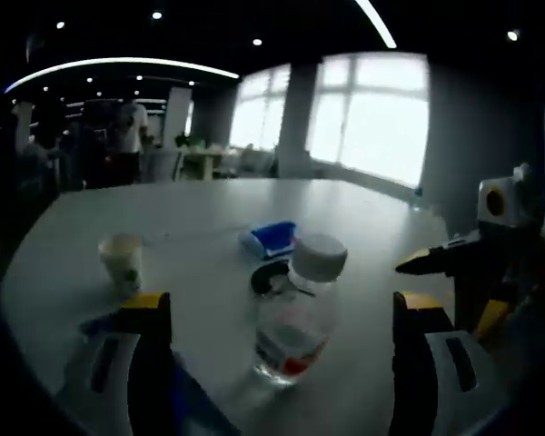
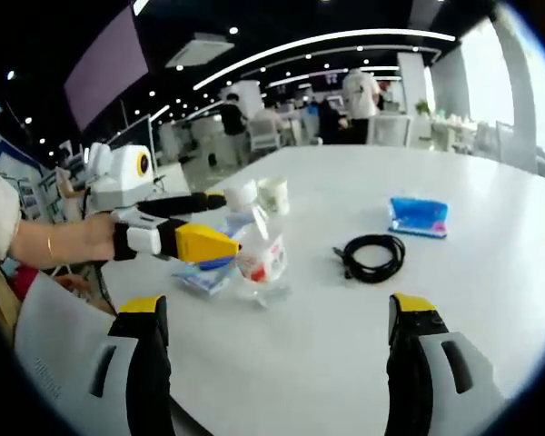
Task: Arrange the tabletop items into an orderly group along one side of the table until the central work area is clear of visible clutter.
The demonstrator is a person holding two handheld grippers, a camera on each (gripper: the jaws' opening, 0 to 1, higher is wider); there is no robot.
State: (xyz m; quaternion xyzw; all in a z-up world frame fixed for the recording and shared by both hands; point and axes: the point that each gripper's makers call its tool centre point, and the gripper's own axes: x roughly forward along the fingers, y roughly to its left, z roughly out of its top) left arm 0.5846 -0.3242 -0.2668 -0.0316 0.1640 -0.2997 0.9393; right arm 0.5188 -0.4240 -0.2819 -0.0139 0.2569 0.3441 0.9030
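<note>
Your left gripper [image 1: 282, 341]: jaws spread wide, holding nothing, a clear bottle lying between them on the table.
Your right gripper [image 2: 277, 350]: jaws wide apart over bare white table [image 2: 345, 363], gripping nothing.
Bottle [image 1: 295, 313]: clear plastic, white cap, red on its label, tilted with the cap pointing away from you. In the right gripper view it [image 2: 259, 250] sits just behind the left gripper's yellow-tipped jaw.
Black cable [image 2: 372, 257]: coiled in a loose ring, out in the open middle, well apart from the bottle. In the left gripper view it [image 1: 268, 277] lies just behind the bottle.
Blue packet [image 2: 418, 216]: flat, blue with white edges, beyond the cable. In the left gripper view it [image 1: 271, 238] rests past the bottle's cap.
Paper cup [image 1: 121, 262]: upright, pale with a green mark, off to the left of the bottle; in the right gripper view it [image 2: 273, 193] stands behind the bottle.
Flat blue pack [image 2: 204, 275]: under the left gripper's jaw, beside the bottle.
Your hand [image 2: 86, 241]: holds the left gripper's handle.
</note>
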